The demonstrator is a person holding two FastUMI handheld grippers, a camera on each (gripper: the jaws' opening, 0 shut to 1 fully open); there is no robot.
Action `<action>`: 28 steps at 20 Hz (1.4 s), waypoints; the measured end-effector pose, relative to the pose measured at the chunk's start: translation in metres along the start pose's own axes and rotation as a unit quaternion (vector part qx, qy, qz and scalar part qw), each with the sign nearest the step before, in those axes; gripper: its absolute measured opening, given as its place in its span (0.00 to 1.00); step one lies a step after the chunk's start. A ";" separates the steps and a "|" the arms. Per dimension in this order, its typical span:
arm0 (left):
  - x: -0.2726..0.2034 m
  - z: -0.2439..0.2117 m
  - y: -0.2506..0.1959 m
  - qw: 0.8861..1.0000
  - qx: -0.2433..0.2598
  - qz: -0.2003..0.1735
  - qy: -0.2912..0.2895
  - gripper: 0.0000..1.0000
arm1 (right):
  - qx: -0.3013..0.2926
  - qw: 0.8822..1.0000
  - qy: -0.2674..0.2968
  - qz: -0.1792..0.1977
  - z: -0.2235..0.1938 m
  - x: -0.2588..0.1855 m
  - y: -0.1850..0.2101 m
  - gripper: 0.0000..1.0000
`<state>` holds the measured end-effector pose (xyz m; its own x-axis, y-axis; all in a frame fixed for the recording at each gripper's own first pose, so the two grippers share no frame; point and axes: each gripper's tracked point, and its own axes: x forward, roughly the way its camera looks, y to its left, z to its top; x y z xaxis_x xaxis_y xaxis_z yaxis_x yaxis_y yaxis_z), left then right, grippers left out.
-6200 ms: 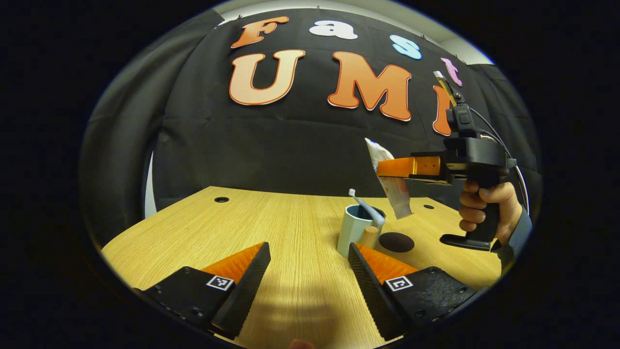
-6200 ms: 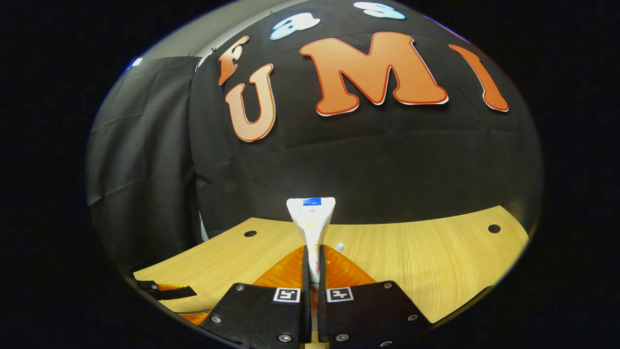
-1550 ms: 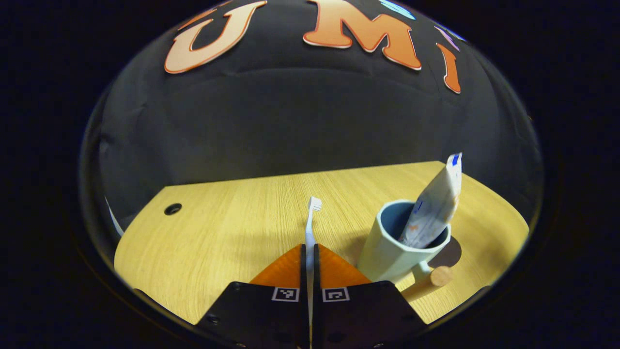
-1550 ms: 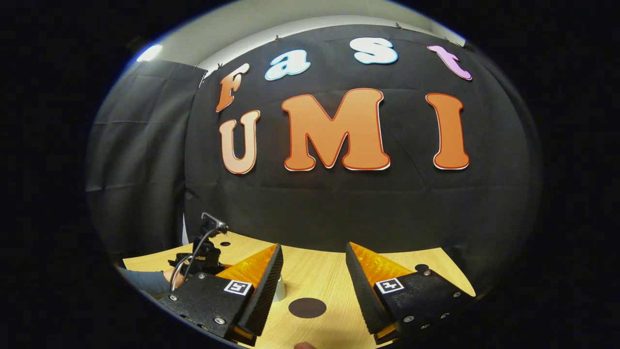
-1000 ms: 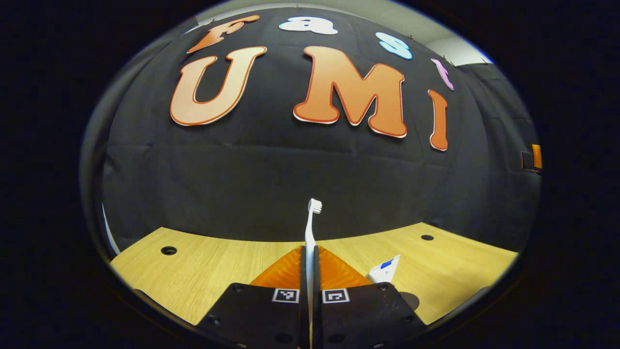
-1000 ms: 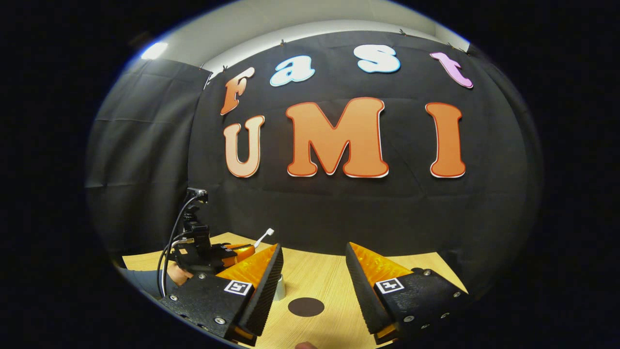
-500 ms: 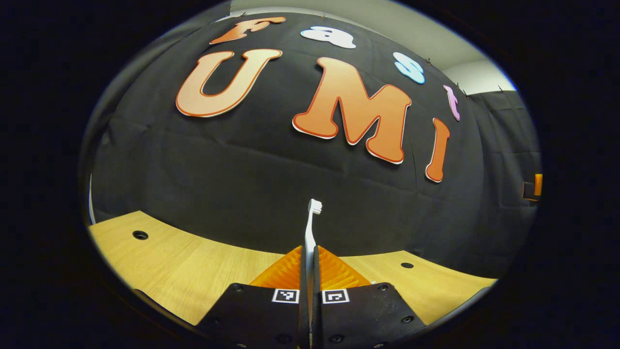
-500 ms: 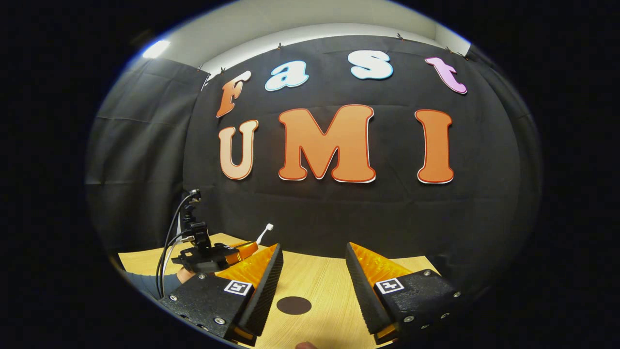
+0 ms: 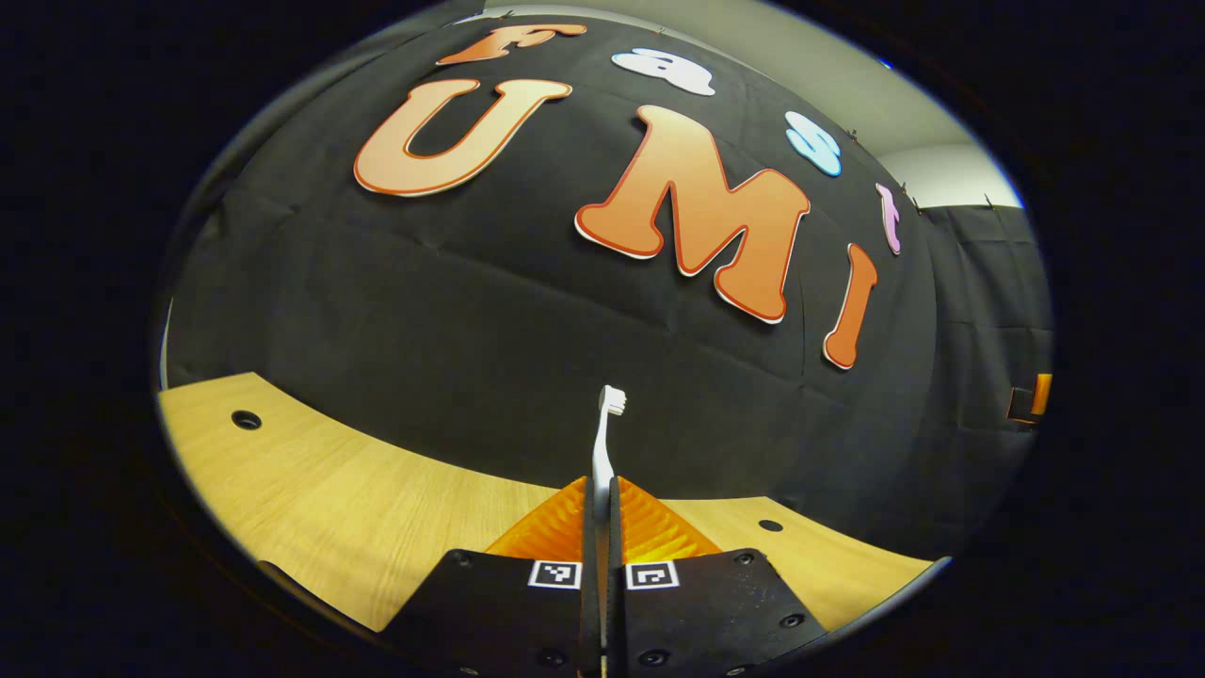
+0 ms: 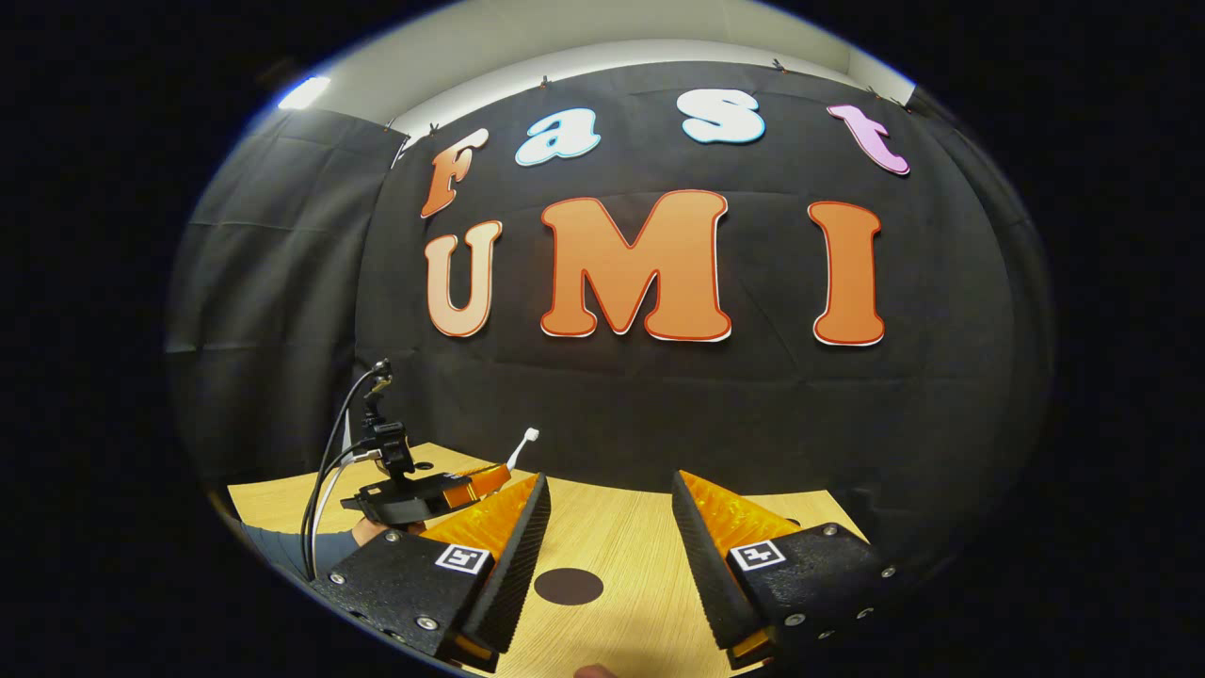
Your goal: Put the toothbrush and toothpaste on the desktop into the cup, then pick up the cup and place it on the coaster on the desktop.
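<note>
My left claw [image 9: 602, 490] is clenched on the slim white toothbrush [image 9: 603, 443], held above the wooden tabletop [image 9: 329, 508] and not yet in the cup, while my right claw [image 10: 602, 527] hangs released over the dark round coaster [image 10: 569, 586].

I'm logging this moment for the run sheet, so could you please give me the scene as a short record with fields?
left gripper: fingers shut on the toothbrush, held above the desktop
toothbrush: bristle head up and forward, handle between the fingers
right gripper: fingers open, holding nothing
coaster: dark disc, bare, on the desktop between the right gripper's fingers
person: hand and sleeve behind the left gripper, in the right gripper view
</note>
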<state>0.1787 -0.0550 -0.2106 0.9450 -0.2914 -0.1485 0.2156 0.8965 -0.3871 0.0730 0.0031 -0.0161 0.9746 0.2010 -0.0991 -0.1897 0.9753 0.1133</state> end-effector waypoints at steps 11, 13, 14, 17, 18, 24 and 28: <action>-0.014 0.003 0.002 0.999 -0.039 -0.022 -0.011 0.06 | -0.003 1.000 0.001 0.004 -0.004 -0.003 0.003 0.78; -0.015 0.000 0.000 0.999 -0.021 -0.023 -0.010 0.07 | -0.003 1.000 0.000 0.007 -0.003 -0.005 0.006 0.78; -0.019 0.001 -0.001 1.000 -0.016 -0.024 -0.010 0.14 | -0.004 1.000 -0.001 0.009 -0.003 -0.005 0.008 0.78; -0.023 0.001 -0.002 0.999 -0.011 -0.030 -0.003 0.28 | -0.006 1.000 -0.003 0.008 -0.002 -0.005 0.009 0.78; -0.026 0.002 0.000 1.000 -0.002 -0.028 0.000 0.51 | -0.005 1.000 -0.003 0.010 -0.001 -0.005 0.010 0.78; -0.053 0.011 0.010 0.998 0.062 -0.002 0.022 0.89 | -0.004 1.000 -0.001 0.003 -0.002 -0.004 0.007 0.78; -0.069 0.017 0.009 0.992 0.110 0.017 0.053 0.94 | 0.001 1.000 0.000 0.002 0.001 -0.008 0.005 0.79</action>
<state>0.1195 -0.0210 -0.1885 0.9240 -0.2824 -0.2577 0.2429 0.9542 -0.1747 0.0647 0.0064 -0.0142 0.9738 0.2043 -0.0995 -0.1925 0.9744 0.1159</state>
